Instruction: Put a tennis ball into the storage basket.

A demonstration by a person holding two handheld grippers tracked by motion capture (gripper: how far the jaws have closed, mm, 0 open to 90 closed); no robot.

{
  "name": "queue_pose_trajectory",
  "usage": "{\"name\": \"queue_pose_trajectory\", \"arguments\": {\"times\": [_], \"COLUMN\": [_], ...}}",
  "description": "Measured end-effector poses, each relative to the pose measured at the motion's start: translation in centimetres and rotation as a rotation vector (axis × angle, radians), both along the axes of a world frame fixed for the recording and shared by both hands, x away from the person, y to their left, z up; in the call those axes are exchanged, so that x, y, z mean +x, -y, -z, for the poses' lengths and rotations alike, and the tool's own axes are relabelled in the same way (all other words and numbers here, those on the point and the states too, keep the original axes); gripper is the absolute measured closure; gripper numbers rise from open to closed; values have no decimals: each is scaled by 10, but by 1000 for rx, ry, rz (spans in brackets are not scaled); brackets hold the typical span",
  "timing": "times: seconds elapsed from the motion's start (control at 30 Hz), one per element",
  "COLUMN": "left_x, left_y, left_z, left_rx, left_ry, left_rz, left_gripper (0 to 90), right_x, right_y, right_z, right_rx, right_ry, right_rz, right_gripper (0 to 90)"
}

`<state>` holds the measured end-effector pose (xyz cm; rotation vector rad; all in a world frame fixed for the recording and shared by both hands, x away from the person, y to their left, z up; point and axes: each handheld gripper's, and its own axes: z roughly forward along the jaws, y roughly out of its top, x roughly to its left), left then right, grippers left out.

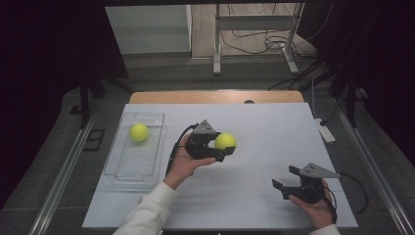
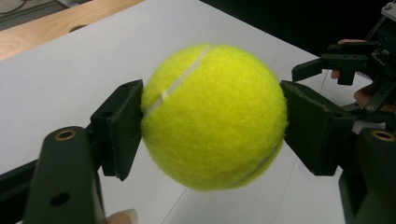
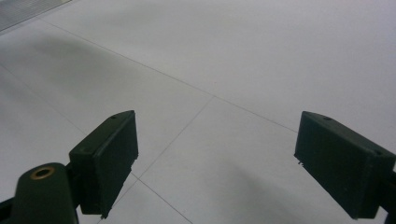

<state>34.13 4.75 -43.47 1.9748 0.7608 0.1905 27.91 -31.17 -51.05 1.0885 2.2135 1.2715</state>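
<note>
Left gripper (image 1: 221, 148) sits near the middle of the white table (image 1: 274, 122), held in the person's left hand (image 1: 183, 161), white sleeve (image 1: 147, 210) coming in from the near edge. Its jaws are closed onto a yellow tennis ball (image 1: 225, 141), one pad pressed against each side; in the left gripper view the ball (image 2: 215, 116) fills the gap between the pads, white seam running across its upper left, and the table shows beneath it.

Right gripper (image 1: 288, 178) is at the near right of the table, in the right hand (image 1: 315, 205), well apart from the left one. Jaws spread wide, nothing between them; the right gripper view shows bare table (image 3: 224, 70) past the two pads.

A second tennis ball (image 1: 139, 132) lies in the far part of a clear plastic tray (image 1: 122, 169) at the left side of the table, just left of the left hand. A cable (image 1: 175, 144) trails from the left gripper toward the near side.
</note>
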Motion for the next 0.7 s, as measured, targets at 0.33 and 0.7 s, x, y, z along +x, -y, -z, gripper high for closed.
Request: {"name": "queue_pose_trajectory", "arguments": {"times": [0.33,0.7], "left_x": [-5,-12], "left_y": [-11,-23], "left_z": [-4,-4], "left_rx": [-8,-8], "left_ry": [12,16], "left_rz": [-24,-39], "left_gripper": [271,271], "right_x": [0,0], "right_y": [0,0], "right_z": [0,0], "right_rx": [-3,-1], "right_ry": [-1,-1], "right_rz": [3,7], "right_gripper": [135,135]}}
